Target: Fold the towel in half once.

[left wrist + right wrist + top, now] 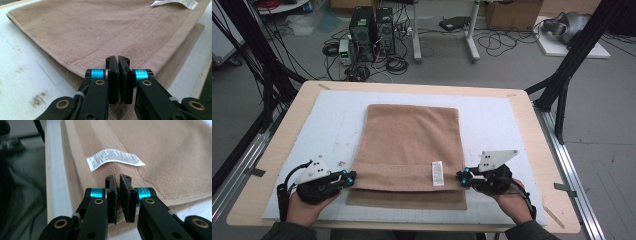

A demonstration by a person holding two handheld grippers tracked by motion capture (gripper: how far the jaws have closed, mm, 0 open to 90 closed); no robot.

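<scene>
Tan terry cloth, one folded towel [409, 145], lies in the middle of the tabletop [532, 130] on a single white mat [492, 120]. Its long axis runs from 12 o'clock to 6 o'clock in the high view, with the far edge toward 12 and the near folded edges toward the person at 6. The upper layer stops short of the lower one, so a strip of the under layer shows along the near edge. One white care label [438, 173] sits on the upper layer near its 5 o'clock corner, standing lengthwise along the same axis.

Two grippers flank the near end. At 8 o'clock of the towel the left gripper [352, 176] points toward its left near corner; its jaws are together, and in the left gripper view they rest against the towel's edge, though whether cloth is pinched I cannot tell. At 4 o'clock the right gripper [459, 176] points toward the right near corner, jaws likewise closed at the hem just beside the label.
</scene>
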